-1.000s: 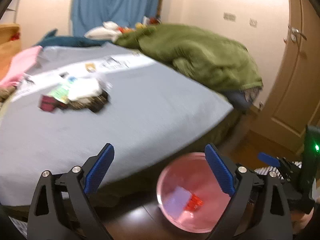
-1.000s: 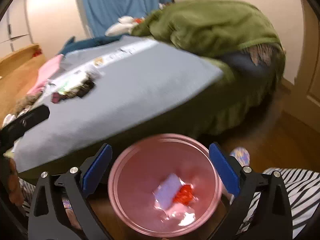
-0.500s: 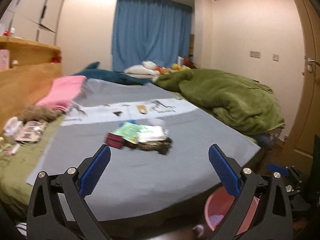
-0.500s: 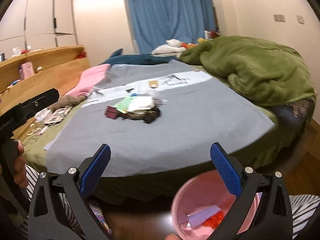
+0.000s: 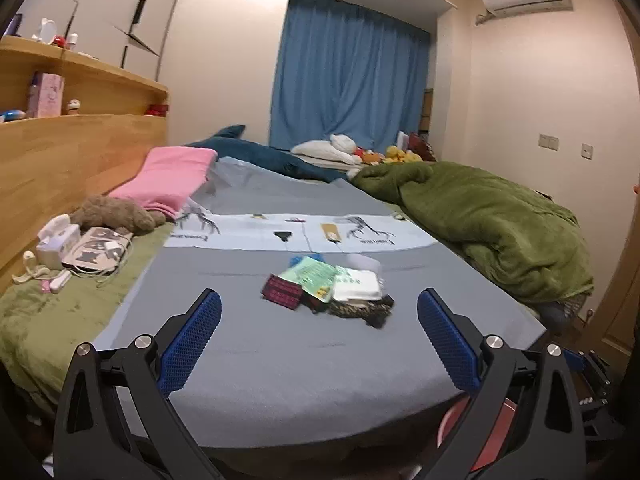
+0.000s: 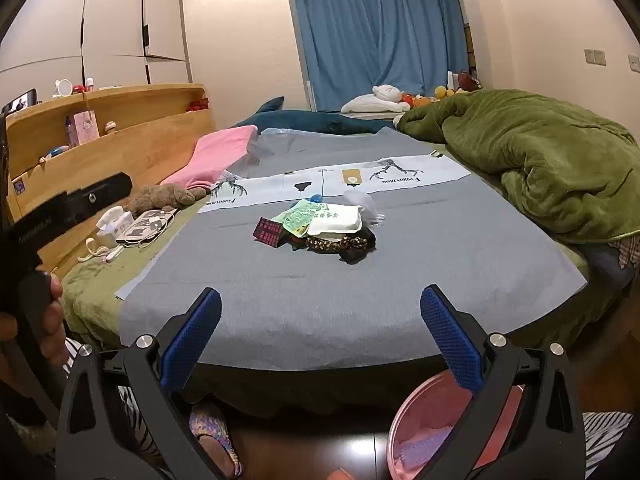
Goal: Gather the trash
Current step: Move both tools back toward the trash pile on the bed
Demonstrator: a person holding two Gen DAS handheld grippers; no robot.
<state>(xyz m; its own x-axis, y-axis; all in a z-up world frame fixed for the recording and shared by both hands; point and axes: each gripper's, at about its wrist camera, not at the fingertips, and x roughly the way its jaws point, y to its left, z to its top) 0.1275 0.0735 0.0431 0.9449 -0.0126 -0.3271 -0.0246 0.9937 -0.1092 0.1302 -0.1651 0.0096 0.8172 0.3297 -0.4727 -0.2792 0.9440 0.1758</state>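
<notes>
Change: both claws have come up from over the pink bin (image 6: 424,428) and we now face the bed (image 6: 360,280).
Left claw (image 5: 318,340): we see it spread wide, holding nothing.
Right claw (image 6: 320,334): likewise spread wide and holding nothing.
Trash pile (image 6: 320,228): mid-bed on the grey sheet, well ahead of us.
Bin: on the floor at the bed's foot, low right in both views.
</notes>
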